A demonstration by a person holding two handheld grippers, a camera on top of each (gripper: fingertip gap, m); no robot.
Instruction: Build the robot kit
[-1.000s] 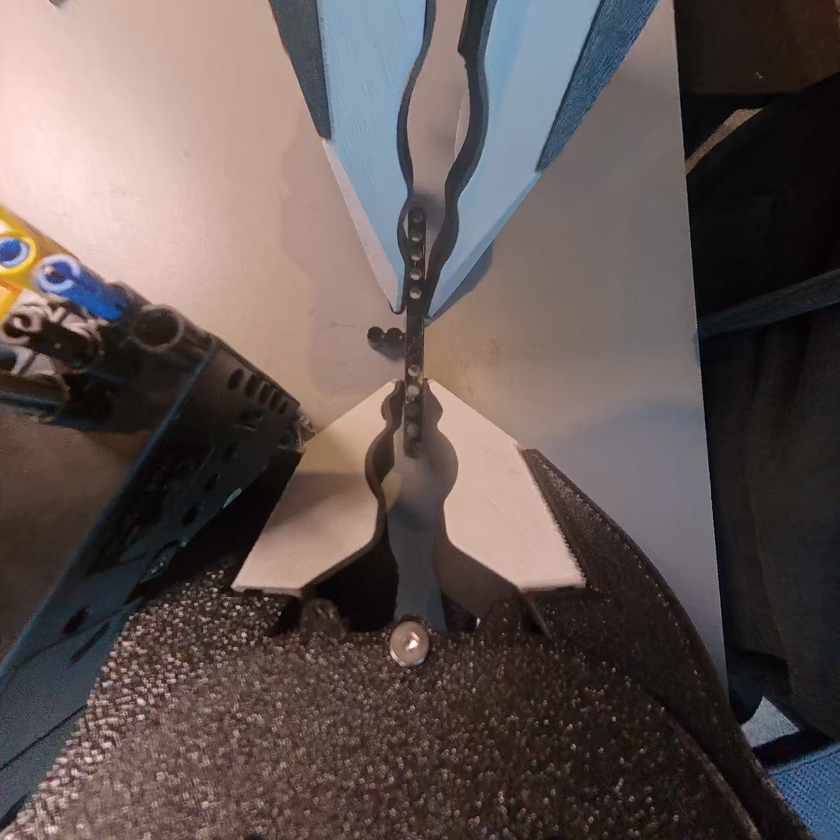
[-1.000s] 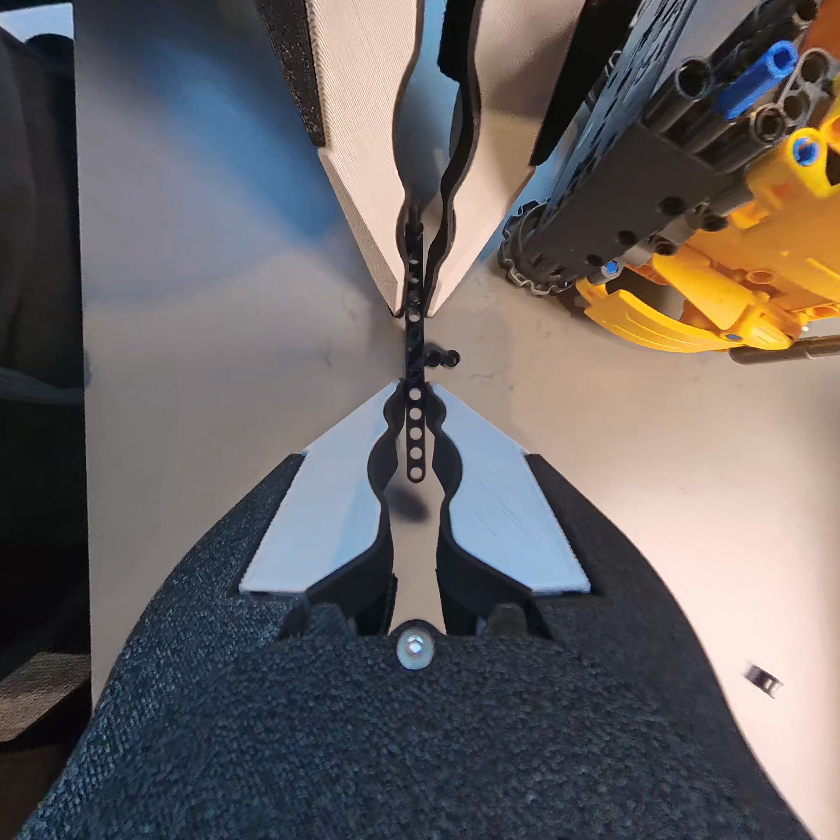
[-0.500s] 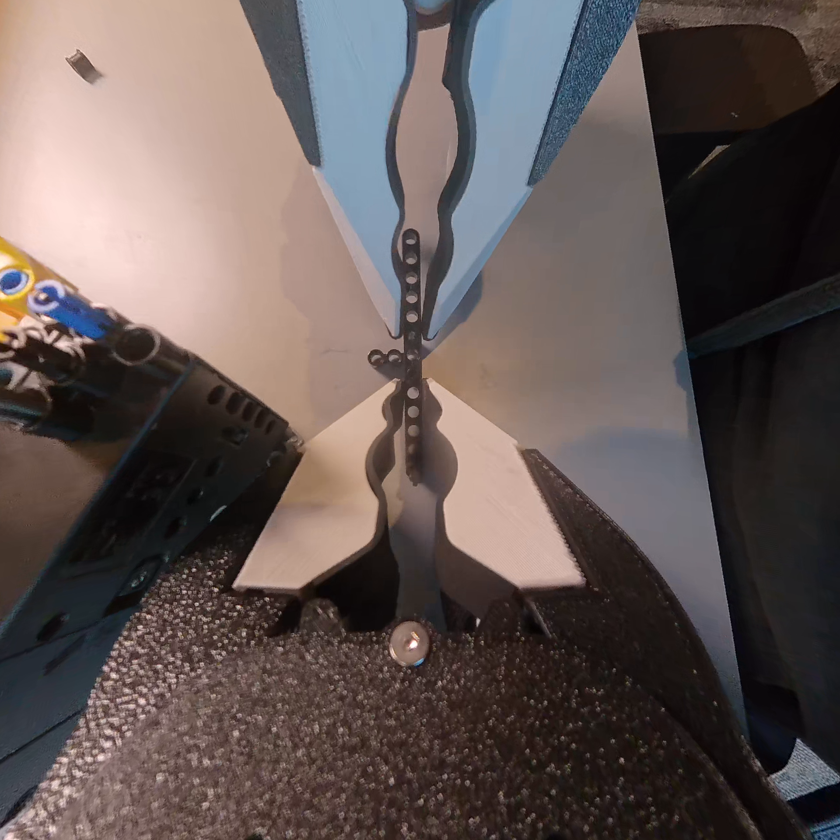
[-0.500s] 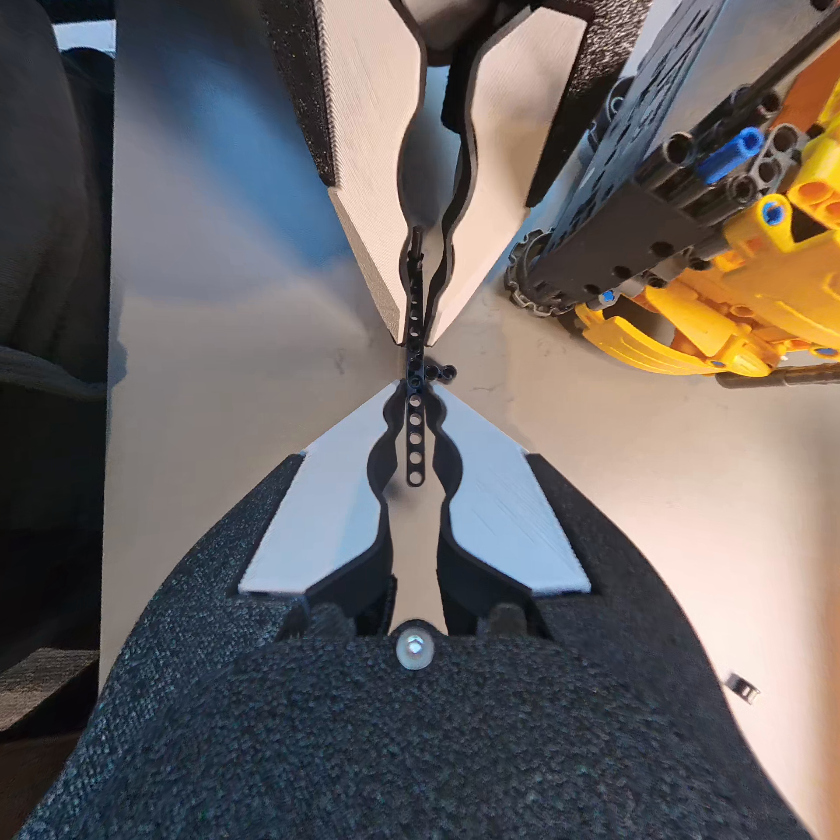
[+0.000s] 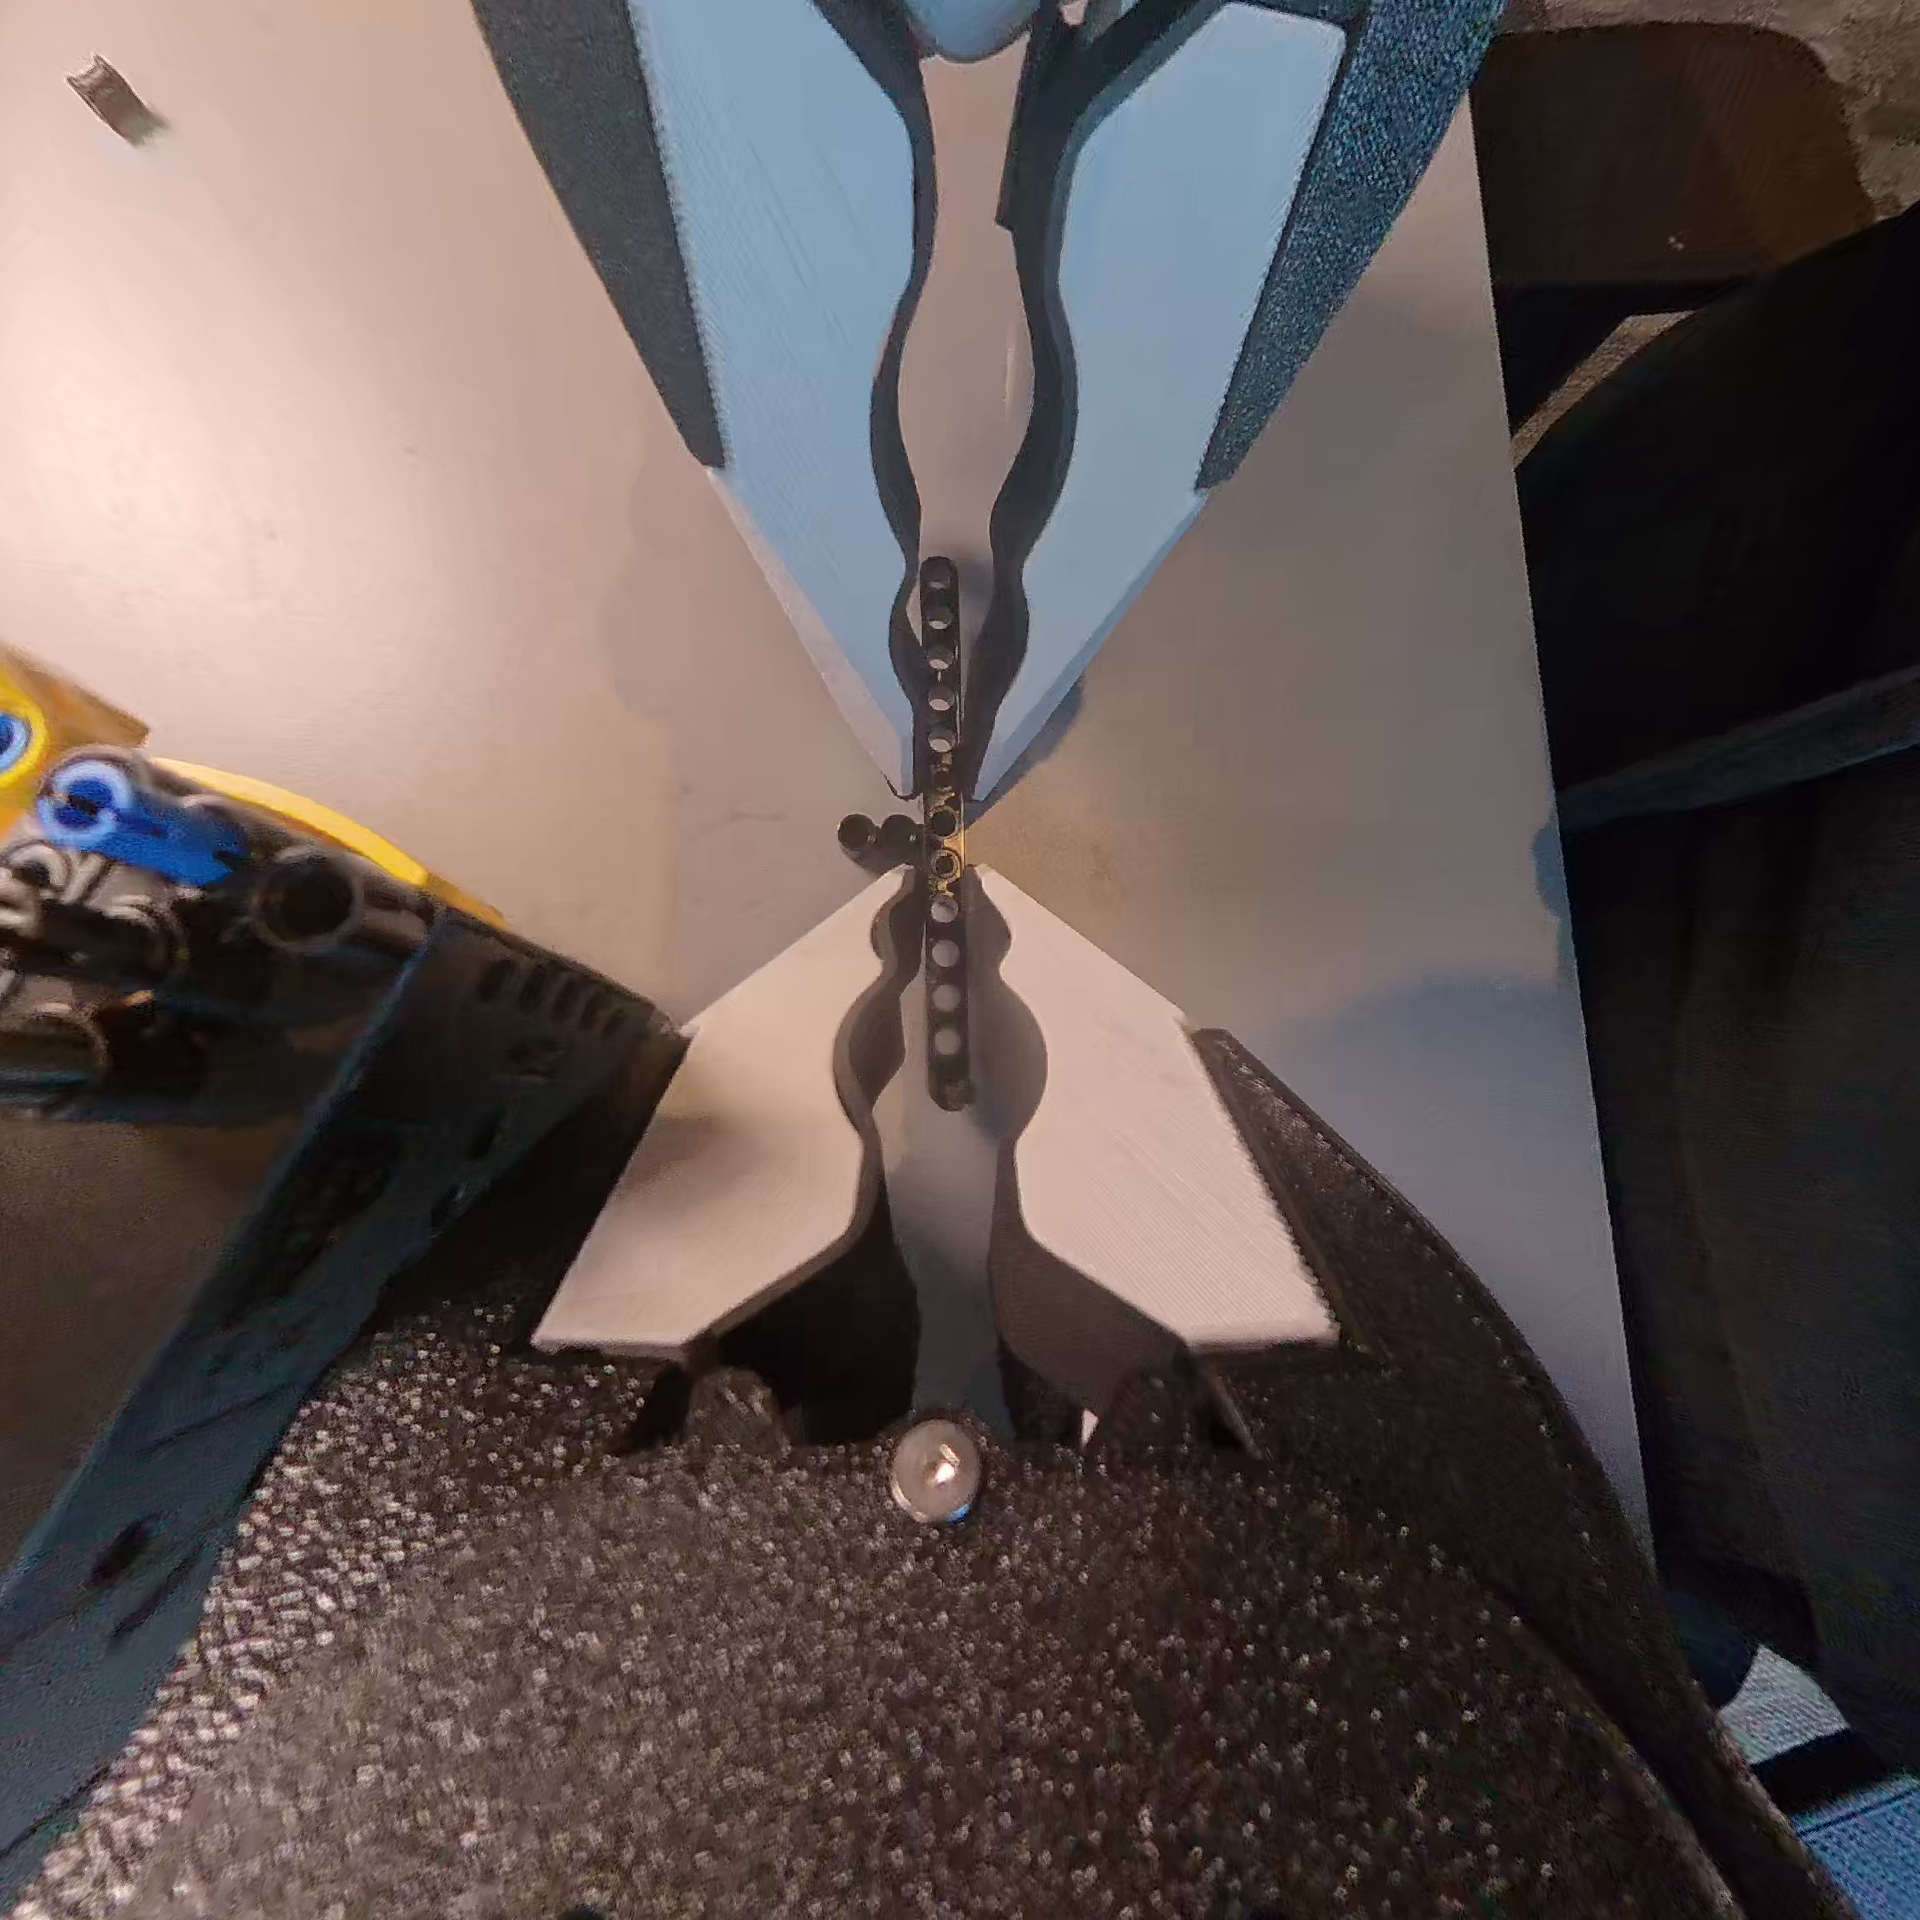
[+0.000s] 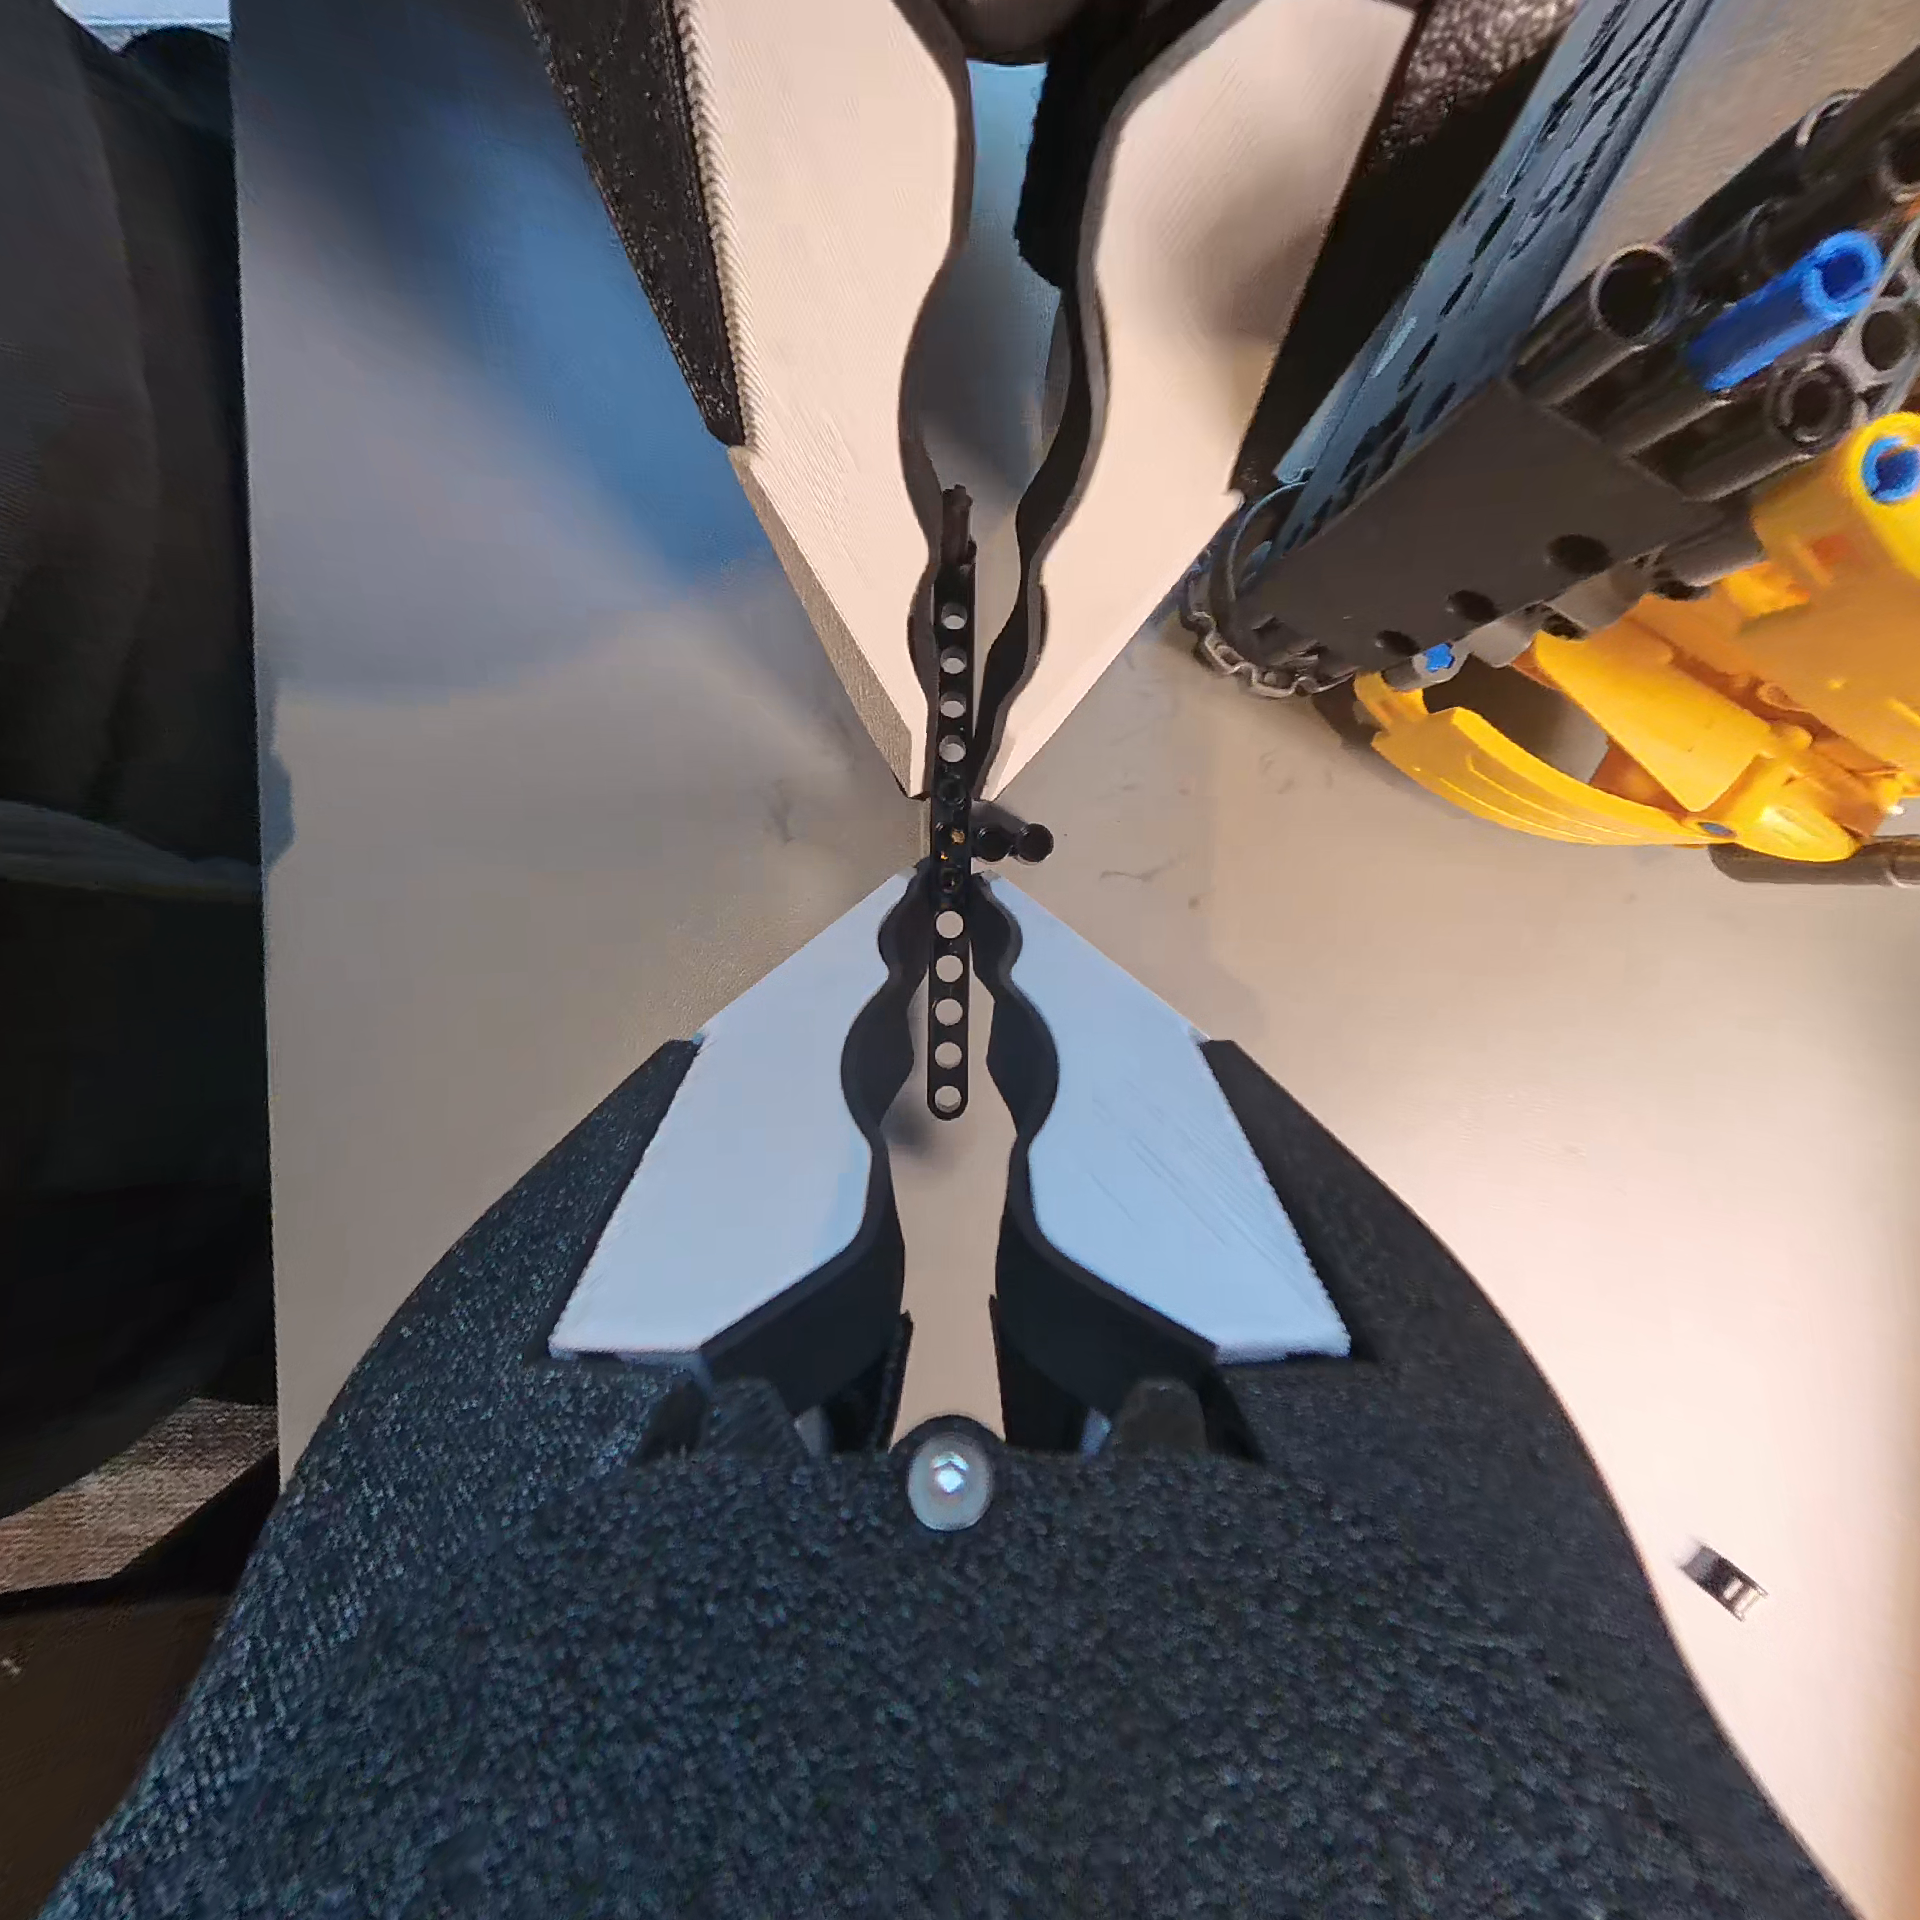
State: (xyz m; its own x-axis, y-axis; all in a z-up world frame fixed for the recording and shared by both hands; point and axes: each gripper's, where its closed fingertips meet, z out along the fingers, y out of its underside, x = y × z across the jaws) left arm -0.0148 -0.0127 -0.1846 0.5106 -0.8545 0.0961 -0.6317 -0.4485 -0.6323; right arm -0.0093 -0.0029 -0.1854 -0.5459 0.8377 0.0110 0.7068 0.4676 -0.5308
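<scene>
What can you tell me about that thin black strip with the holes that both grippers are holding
The black perforated beam looks like thin plastic with one row of round holes. It hangs above the pale table, clamped at one end by the right gripper and at the other by the left gripper. A short black pin sticks sideways from its middle.

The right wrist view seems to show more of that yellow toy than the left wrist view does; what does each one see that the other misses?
Only the right wrist view shows the model's yellow curved parts and the chain-like ring at its black end. Only the left wrist view shows dark fabric past the table edge on its right. Both show the black holed beam pinched from opposite ends by the left gripper and right gripper, its side pin, and a small loose dark piece on the table.
</scene>
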